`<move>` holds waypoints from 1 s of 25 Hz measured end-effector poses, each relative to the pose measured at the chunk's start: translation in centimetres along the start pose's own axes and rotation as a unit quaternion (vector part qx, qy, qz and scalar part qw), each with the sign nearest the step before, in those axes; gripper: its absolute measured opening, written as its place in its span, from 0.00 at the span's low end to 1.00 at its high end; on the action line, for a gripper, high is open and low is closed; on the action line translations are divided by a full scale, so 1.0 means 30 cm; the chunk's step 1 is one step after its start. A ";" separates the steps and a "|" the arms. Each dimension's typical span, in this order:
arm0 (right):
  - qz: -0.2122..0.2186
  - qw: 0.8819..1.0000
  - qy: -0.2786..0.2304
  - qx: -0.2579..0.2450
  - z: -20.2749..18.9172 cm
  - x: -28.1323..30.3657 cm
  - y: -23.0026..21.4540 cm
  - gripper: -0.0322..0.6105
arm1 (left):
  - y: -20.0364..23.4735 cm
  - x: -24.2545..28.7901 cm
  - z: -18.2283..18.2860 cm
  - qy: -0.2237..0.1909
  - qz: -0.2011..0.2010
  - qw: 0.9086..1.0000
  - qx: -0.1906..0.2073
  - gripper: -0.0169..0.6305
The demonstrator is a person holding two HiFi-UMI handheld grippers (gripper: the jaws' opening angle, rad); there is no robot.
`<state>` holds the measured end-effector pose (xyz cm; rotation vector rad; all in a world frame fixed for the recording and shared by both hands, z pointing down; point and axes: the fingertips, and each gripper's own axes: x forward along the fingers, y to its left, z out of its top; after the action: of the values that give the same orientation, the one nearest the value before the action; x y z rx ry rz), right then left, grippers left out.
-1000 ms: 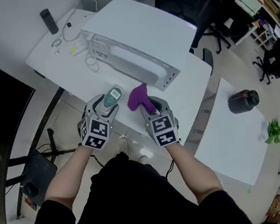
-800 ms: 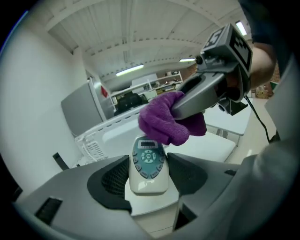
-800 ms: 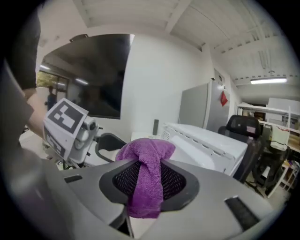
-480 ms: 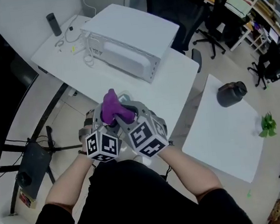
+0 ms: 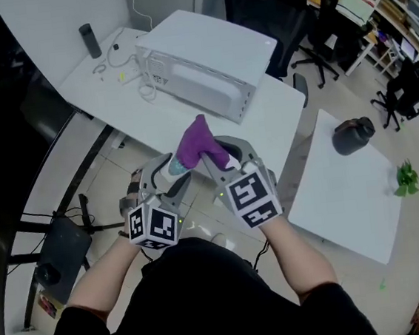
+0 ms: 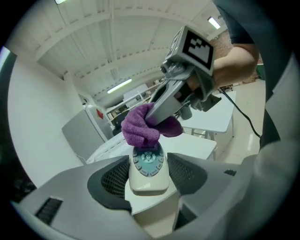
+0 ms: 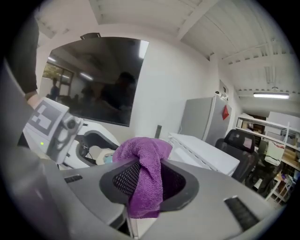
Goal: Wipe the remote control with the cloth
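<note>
- Off the near edge of the white bench [image 5: 93, 90], mid-air in front of the person: both grippers are raised, tips angled in toward each other.
- left gripper [image 5: 171, 173]: jaws clamped on the remote control [image 6: 148, 168], pads on its two long sides. The button face (teal pad, ring of keys) points up toward that gripper's camera.
- right gripper [image 5: 215, 153]: jaws clenched on the purple cloth [image 5: 198, 142]. A fold is bunched between the pads, one tail hangs down through the gap, and the rest puffs out past the tips.
- The cloth sits on the far end of the remote control and covers the top keys in the left gripper view (looks like real contact, not just overlap).
- The right gripper comes in from the right, above the remote control.
- On the bench, far of the grippers: a white box-shaped unit [image 5: 206, 63], a loose cable [image 5: 120, 57] to its left, and a dark cylinder [image 5: 90, 40] at the far left.
- To the right: a second white bench [image 5: 340, 201] (separate top, gap between the two) with a dark jar [image 5: 353, 134] and a small green plant [image 5: 406, 179] near its right edge.
- At the far right: black office chairs [image 5: 267, 4].
</note>
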<state>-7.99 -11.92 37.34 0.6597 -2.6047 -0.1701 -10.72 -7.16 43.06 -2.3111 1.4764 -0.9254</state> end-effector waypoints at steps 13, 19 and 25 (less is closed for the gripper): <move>0.041 0.998 0.029 -0.024 0.025 0.086 0.145 0.24 | 0.077 -0.083 0.047 -0.040 0.018 0.998 0.039 0.41; 0.001 1.000 -0.014 -0.002 0.095 0.044 0.032 0.23 | 0.088 -0.100 0.040 -0.061 -0.005 0.997 -0.049 0.41; -0.021 0.965 -0.153 0.213 0.137 -0.066 -0.089 0.24 | 0.248 -0.093 -0.003 -0.203 -0.128 0.757 -0.608 0.41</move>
<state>-7.14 -13.29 32.31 0.8957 -2.9572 0.3100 -16.96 -8.08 38.23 -3.2361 1.8125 0.8556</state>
